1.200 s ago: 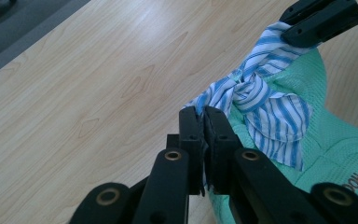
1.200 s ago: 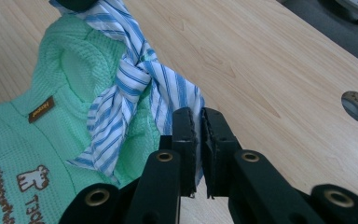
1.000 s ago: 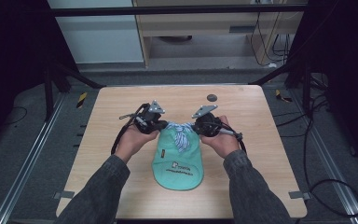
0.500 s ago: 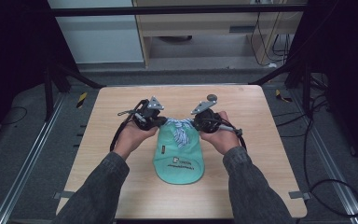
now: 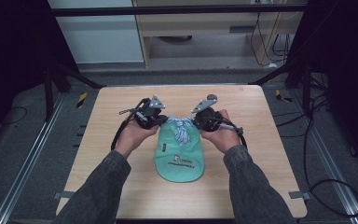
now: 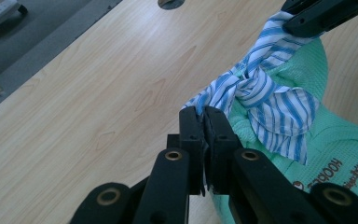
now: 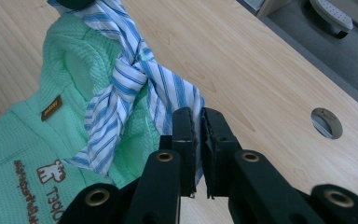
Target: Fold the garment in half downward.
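On the wooden table (image 5: 121,158), the blue-striped collar (image 5: 181,129) of the green garment (image 5: 179,158) is pinched at opposite edges by the clamped left gripper (image 6: 204,114) and the equally clamped right gripper (image 7: 196,116).

The high view is dim and somewhat soft, its corners sinking into near-black, while the pale wooden table (image 5: 121,177) is evenly lit from above with only faint shadows under the hands. Both gripper views are brighter and sharper: the blue-and-white striped cloth (image 6: 265,93) looks crisp, though nearby black jaws blur slightly and the table's edges bend outward.
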`<control>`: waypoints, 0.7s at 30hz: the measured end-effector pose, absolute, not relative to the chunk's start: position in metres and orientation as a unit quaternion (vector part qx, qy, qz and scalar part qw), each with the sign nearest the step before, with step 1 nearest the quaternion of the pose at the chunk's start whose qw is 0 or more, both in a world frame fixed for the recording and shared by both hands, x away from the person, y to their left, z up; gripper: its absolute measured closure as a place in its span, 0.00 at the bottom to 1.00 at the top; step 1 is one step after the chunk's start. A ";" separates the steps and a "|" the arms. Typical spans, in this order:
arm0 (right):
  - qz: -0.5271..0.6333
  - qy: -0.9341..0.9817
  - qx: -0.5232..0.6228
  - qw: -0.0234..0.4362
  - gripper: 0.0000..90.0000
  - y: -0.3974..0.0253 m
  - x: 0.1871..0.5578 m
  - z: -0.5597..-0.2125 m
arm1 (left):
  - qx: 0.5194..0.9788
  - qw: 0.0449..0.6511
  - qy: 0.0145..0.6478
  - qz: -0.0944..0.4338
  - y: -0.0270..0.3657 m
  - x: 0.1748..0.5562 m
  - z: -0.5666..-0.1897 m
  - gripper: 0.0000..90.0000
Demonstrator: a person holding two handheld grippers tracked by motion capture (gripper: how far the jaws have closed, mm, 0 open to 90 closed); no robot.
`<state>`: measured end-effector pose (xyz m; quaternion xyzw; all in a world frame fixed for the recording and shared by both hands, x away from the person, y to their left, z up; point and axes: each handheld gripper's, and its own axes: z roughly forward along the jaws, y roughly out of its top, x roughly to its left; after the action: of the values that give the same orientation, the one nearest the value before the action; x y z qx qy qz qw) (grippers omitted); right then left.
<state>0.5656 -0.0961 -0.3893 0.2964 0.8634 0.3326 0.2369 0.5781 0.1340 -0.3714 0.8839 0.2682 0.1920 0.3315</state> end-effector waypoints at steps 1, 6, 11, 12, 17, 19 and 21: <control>0.332 0.863 0.296 0.238 0.94 -0.096 0.566 -0.388 | 0.883 0.334 0.269 0.193 0.135 0.578 -0.370 0.97; 0.333 0.862 0.292 0.248 0.94 -0.094 0.568 -0.378 | 0.881 0.337 0.265 0.200 0.137 0.577 -0.363 0.97; 0.326 0.867 0.281 0.250 0.94 -0.091 0.562 -0.383 | 0.884 0.330 0.261 0.204 0.137 0.572 -0.369 0.97; 0.326 0.867 0.282 0.250 0.94 -0.090 0.561 -0.385 | 0.885 0.328 0.260 0.204 0.137 0.571 -0.371 0.97; 0.322 0.871 0.274 0.251 0.94 -0.088 0.555 -0.392 | 0.885 0.326 0.259 0.208 0.137 0.566 -0.378 0.97; 0.322 0.871 0.275 0.250 0.93 -0.088 0.554 -0.395 | 0.886 0.323 0.258 0.208 0.136 0.565 -0.380 0.97; 0.324 0.870 0.275 0.250 0.93 -0.090 0.553 -0.396 | 0.886 0.326 0.256 0.209 0.135 0.563 -0.380 0.97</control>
<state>0.5527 -0.0895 -0.3965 0.2751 0.8699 0.3241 0.2501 0.5634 0.1355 -0.3797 0.8857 0.2560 0.2087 0.3262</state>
